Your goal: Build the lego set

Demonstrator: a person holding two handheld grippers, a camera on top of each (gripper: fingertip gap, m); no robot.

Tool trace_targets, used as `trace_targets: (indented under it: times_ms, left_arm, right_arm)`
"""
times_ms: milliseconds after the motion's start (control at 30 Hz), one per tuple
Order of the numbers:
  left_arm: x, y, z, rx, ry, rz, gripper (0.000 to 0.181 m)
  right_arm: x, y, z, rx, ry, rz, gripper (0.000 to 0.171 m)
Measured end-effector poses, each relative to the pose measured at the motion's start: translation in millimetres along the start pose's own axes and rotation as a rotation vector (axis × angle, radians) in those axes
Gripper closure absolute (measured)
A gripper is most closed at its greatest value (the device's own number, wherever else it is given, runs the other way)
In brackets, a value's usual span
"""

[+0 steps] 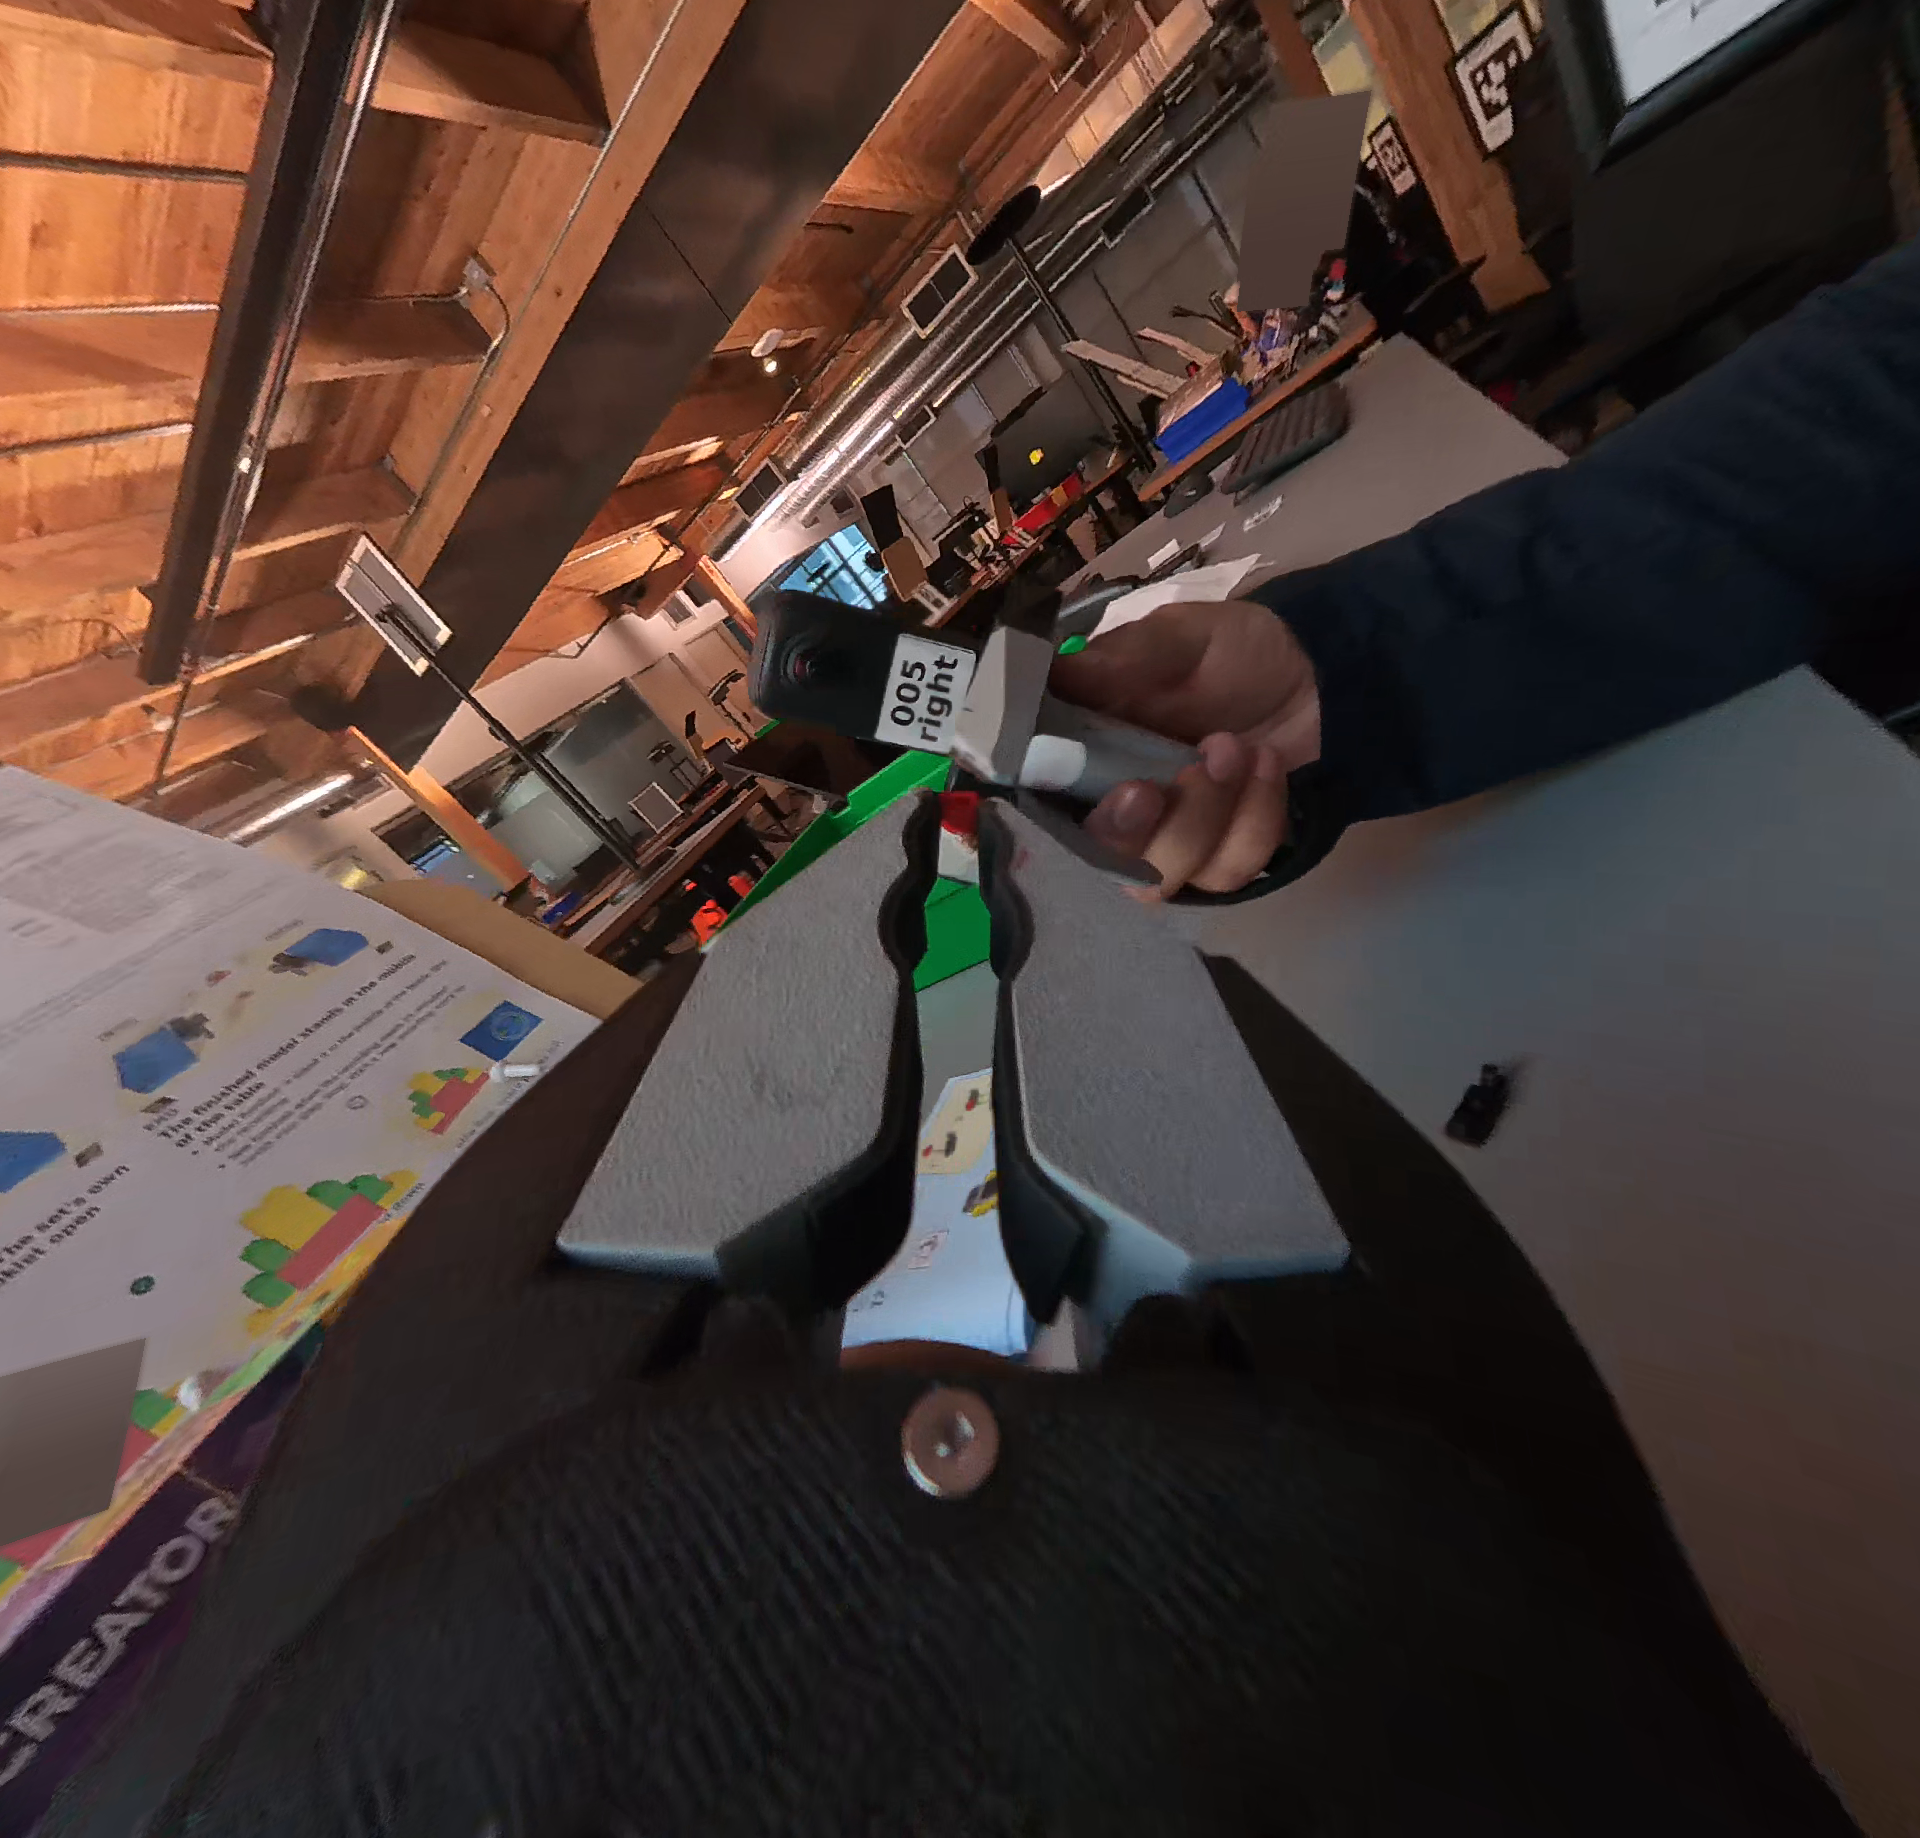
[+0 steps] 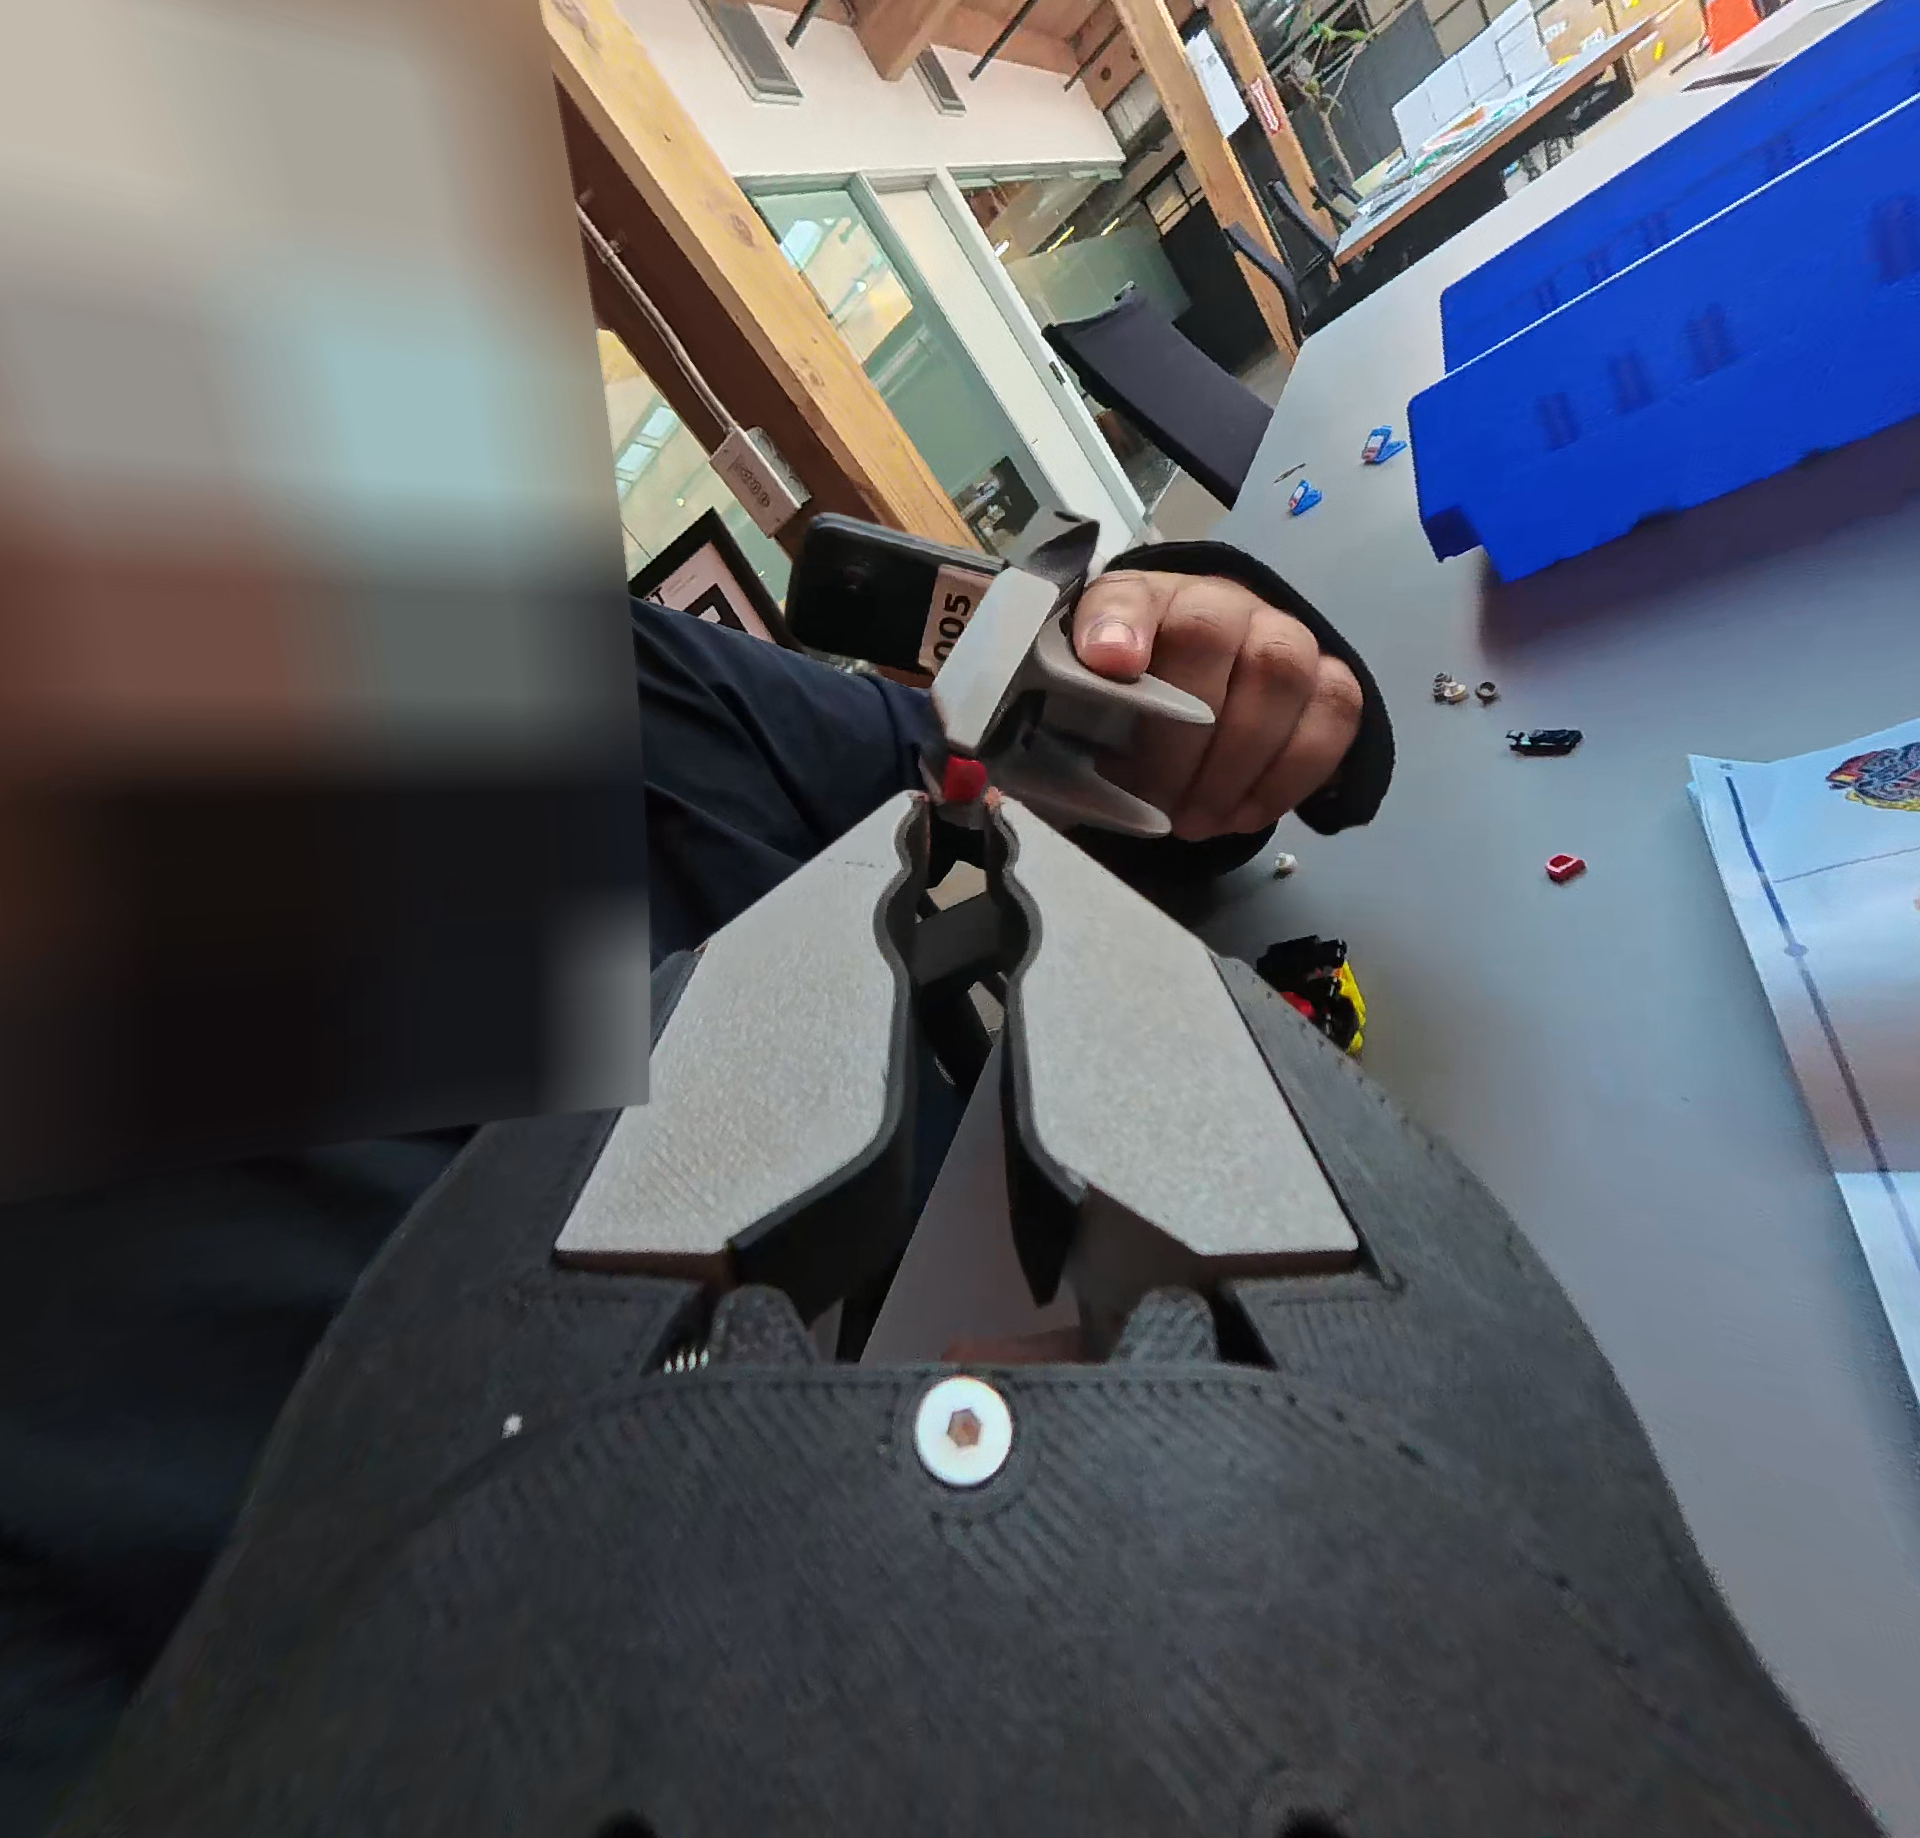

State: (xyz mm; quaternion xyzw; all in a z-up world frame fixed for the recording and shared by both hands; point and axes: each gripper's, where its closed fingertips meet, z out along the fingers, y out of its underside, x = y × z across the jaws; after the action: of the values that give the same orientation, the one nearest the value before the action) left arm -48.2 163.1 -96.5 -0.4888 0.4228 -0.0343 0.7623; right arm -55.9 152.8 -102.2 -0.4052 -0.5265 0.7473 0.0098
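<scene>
My two grippers meet tip to tip in the air above the grey table [image 2: 1558,1113]. A small red piece [image 1: 958,814] sits between the tips of my left gripper [image 1: 954,824], whose jaws are nearly closed on it. In the right wrist view the same red piece [image 2: 964,778] sits at the tips of my right gripper [image 2: 960,814], also closed to a narrow gap. A hand holds each gripper opposite the other. I cannot tell whether a second piece is pinched below the red one.
An instruction sheet [image 1: 208,1061] and the set's box [image 1: 104,1580] lie to the left, with a green bin [image 1: 883,843] behind. Blue bins [image 2: 1714,334], a booklet [image 2: 1849,1009], a black-and-yellow assembly [image 2: 1314,988] and loose pieces [image 2: 1564,866] lie on the right. Left and right tips are no more than a few centimetres apart.
</scene>
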Motion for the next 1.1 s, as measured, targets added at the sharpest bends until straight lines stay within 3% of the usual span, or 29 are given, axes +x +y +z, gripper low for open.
trace_targets:
  times_ms: [33,200,467,733,933,1000,1100]
  left_arm:
    - [1,0,0,-0.009,-0.004,0.042,0.176]
    - [6,3,0,-0.050,0.001,0.201,0.177]
    - [6,8,1,-0.058,-0.014,0.137,0.177]
    - [3,9,0,-0.073,-0.044,0.151,0.179]
    - [7,10,0,-0.103,-0.067,0.290,0.168]
    - [11,7,0,-0.092,-0.042,0.216,0.170]
    - [18,5,1,-0.053,0.131,-0.220,0.175]
  right_arm:
    - [-1,0,0,0.001,-0.006,0.001,0.165]
    - [2,1,-1,-0.006,0.007,0.001,0.167]
    - [7,1,-2,-0.012,0.067,-0.059,0.169]
    - [12,-3,-7,-0.054,0.245,-0.311,0.168]
    - [0,-1,-7,-0.097,0.260,-0.490,0.168]
    - [-2,1,-8,-0.121,0.287,-0.580,0.169]
    - [-5,2,-10,-0.165,0.380,-0.808,0.168]
